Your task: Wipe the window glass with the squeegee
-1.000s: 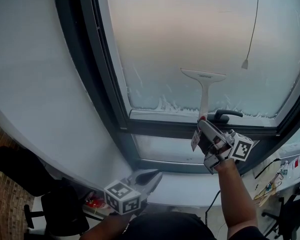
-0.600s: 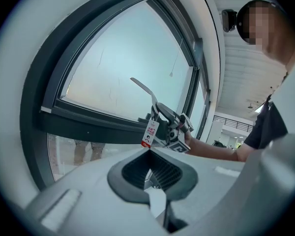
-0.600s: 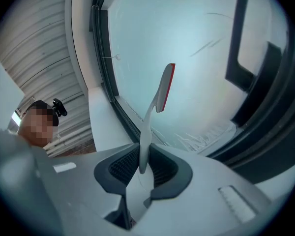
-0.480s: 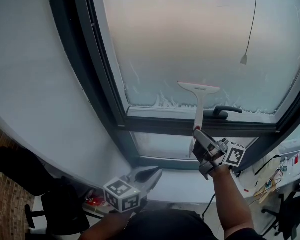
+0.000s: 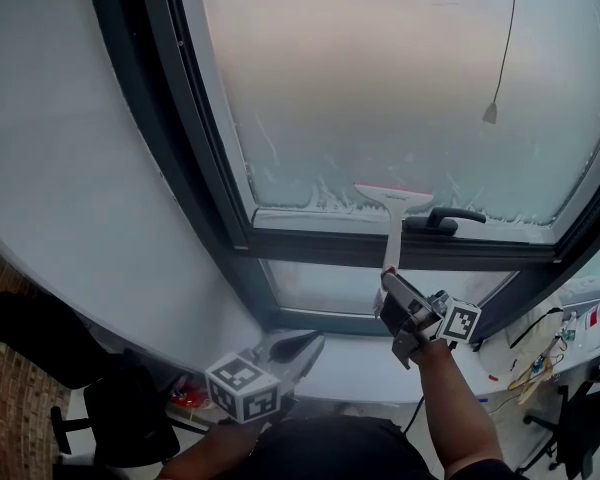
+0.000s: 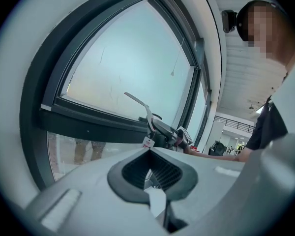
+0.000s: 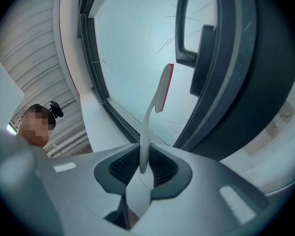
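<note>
Head view, nearest first: the left tool (image 5: 305, 343) hangs low by the person's body, its jaws clenched on nothing, its marker cube (image 5: 245, 388) showing black-and-white squares. Higher up, the right tool (image 5: 388, 293) grips the lower end of the squeegee (image 5: 392, 230) by its white handle, jaws pressed to both sides of it in the right gripper view (image 7: 143, 168). A small white tag (image 6: 147, 142) with red print hangs at that handle; the print is too small to read. The squeegee's red-edged blade lies across the bottom of the window glass (image 5: 380, 88), just left of the dark window handle (image 5: 442, 218). White residue (image 5: 310, 200) lines the glass's lower edge. Farther up, a thin cord (image 5: 490, 113) hangs before the pane.
</note>
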Demonstrator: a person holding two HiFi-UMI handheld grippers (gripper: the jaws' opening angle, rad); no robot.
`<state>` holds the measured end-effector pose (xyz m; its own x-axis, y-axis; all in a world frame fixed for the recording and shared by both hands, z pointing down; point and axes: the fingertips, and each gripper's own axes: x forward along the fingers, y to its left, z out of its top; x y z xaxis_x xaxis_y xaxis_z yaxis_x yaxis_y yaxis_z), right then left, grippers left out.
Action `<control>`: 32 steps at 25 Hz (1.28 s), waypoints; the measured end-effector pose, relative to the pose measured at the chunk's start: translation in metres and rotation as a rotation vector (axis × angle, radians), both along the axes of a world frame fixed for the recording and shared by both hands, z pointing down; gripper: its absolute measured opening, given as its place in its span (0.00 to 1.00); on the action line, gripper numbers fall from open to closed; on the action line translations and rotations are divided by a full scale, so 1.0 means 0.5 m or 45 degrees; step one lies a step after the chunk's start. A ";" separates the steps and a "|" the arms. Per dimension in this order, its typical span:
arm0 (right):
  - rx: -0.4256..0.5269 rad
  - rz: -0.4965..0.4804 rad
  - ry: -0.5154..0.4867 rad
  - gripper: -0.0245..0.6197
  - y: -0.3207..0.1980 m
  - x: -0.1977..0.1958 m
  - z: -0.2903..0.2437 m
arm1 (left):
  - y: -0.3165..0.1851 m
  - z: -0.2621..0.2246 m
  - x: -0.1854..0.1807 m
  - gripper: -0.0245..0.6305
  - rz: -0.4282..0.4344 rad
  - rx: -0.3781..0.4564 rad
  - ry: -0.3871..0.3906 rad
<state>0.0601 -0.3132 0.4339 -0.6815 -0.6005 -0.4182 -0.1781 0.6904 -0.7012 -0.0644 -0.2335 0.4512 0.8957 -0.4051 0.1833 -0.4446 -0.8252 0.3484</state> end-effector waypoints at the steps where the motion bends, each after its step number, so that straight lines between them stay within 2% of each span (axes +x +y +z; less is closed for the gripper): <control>1: -0.007 -0.001 -0.008 0.17 0.001 -0.001 0.007 | 0.000 0.001 0.000 0.04 0.001 -0.001 -0.001; 14: -0.115 0.017 -0.057 0.17 0.005 0.000 0.093 | 0.006 0.002 0.003 0.04 -0.004 -0.003 -0.011; 20: -0.152 0.039 0.006 0.17 0.009 0.009 0.118 | 0.014 0.001 0.017 0.04 0.005 -0.011 -0.010; 32: -0.126 0.022 0.045 0.17 0.016 0.011 0.111 | 0.010 0.002 0.038 0.04 -0.005 -0.011 0.000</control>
